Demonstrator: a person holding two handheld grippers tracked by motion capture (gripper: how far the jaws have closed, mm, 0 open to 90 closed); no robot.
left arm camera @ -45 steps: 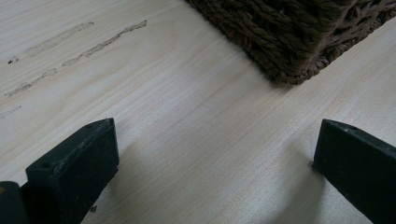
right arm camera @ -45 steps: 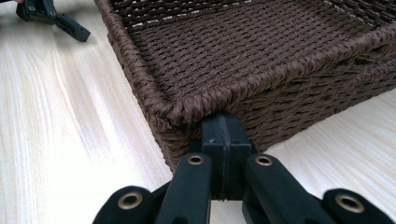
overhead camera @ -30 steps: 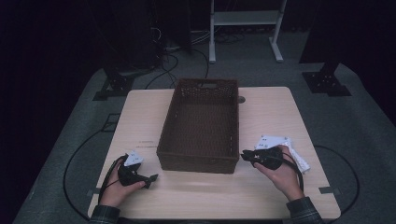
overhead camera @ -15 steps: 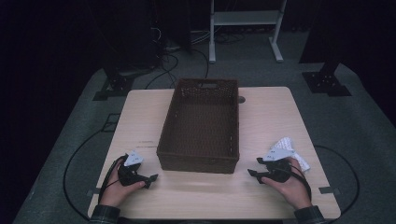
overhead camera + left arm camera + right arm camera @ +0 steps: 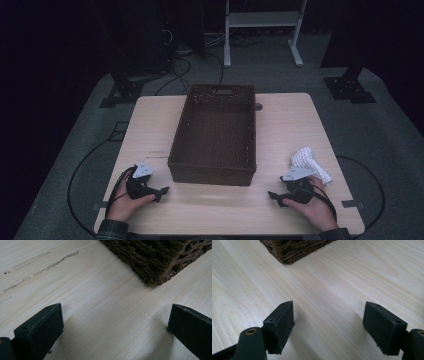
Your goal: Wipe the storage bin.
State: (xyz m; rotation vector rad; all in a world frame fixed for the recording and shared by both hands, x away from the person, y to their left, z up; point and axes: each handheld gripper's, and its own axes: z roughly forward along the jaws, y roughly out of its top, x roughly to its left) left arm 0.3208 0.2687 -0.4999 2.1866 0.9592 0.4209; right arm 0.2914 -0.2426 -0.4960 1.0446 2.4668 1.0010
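Seen from the high view, a person rests both hands at the near edge of a pale wooden table [image 5: 150,120], a dark woven basket [image 5: 216,134] standing empty in the middle. The right gripper [image 5: 276,196] sits low by the basket's near right corner, its jaws having just been opening, with nothing between them; a white cloth [image 5: 311,163] lies just behind that hand, on the table and outside the basket. A second ago the same gripper stood higher and closer to the basket wall with the cloth's white showing right against it; half a second ago the hand was already drawing back toward the table edge. The cloth now lies free, which suggests the piece has been set down and the work of getting it into the basket is not yet done. The left gripper [image 5: 161,192] lies near the basket's near left corner, in the same place as in both earlier pictures. In the left gripper view, its two black jaws stand wide apart over bare wood, holding nothing, the basket's corner [image 5: 160,257] ahead. In the right gripper view, the jaws likewise gape over empty tabletop, the basket's corner [image 5: 294,250] just beyond.
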